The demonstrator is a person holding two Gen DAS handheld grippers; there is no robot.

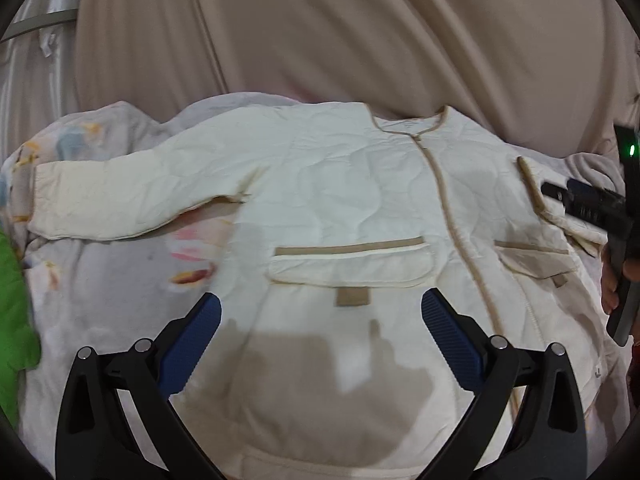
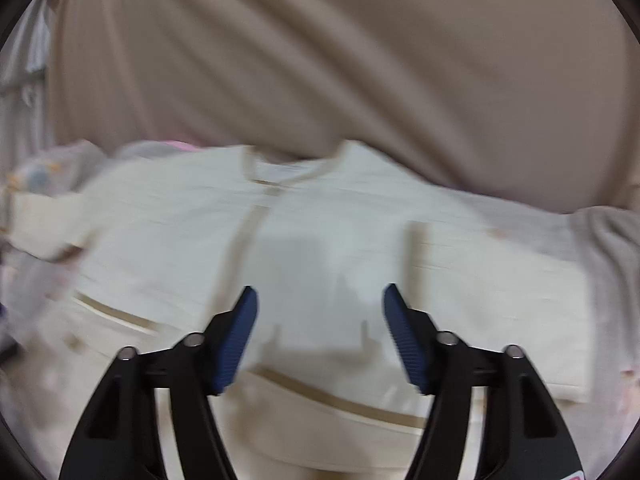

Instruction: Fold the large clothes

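— Jacket first: where does it lie?

— Front up on a pale printed bedsheet, cream and quilted, with tan trim down the closed front and along both pocket flaps. One sleeve stretches out flat toward the left of the left wrist view; the other sleeve is folded inward across the chest.

— And the left gripper?

— Spread wide, holding nothing. Its blue pads hover over the lower front of the jacket, just below a flapped pocket, and cast a shadow on the cloth.

— The right gripper?

— Its own view is blurred, but the fingers stand well apart with only jacket fabric showing between them, nothing pinched. From the left wrist view it appears at the right edge, next to the folded sleeve; whether it touches the cloth I cannot tell.

— Anything else around?

— A beige curtain hangs behind the bed, and a bright green cloth sits at the left edge, apart from the jacket.
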